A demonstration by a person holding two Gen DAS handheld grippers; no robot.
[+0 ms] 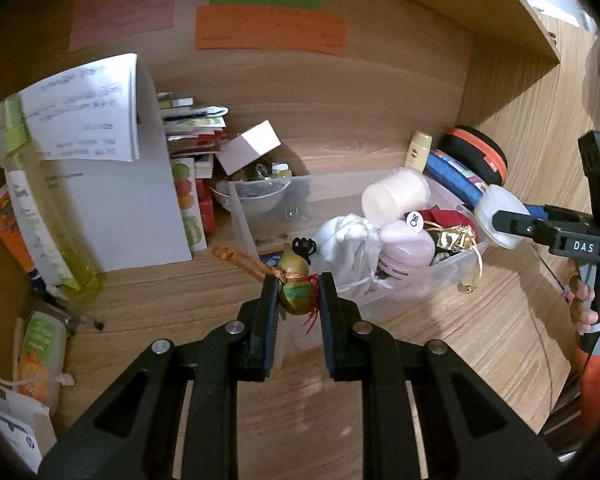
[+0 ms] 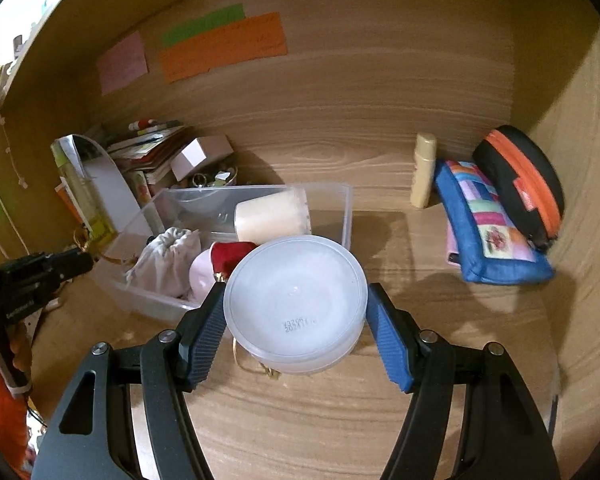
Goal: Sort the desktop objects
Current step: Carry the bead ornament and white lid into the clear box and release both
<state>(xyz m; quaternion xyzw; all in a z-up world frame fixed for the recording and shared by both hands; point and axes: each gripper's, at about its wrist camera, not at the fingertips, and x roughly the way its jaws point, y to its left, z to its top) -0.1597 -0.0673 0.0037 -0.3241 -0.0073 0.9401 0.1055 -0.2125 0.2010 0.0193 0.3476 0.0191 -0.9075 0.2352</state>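
My left gripper (image 1: 299,294) is shut on a small green-and-gold gourd charm (image 1: 294,288) with an orange cord, held above the wooden desk just in front of a clear plastic bin (image 1: 244,220). The bin holds a white cloth pouch (image 1: 346,242), a pink case (image 1: 406,246), a red and gold pouch and a cream cylinder (image 1: 396,198). My right gripper (image 2: 296,312) is shut on a round translucent white tub (image 2: 296,308), its bottom toward the camera, held over the near right corner of the bin (image 2: 342,200). From the left wrist view the tub (image 1: 496,216) shows at the right.
A blue patchwork pouch (image 2: 488,228), a black and orange case (image 2: 520,184) and a cream bottle (image 2: 424,172) rest at the back right. Stacked books (image 1: 192,120), a white box (image 1: 252,146), a glass bowl of trinkets, papers and a tall yellow-green bottle (image 1: 44,216) crowd the left.
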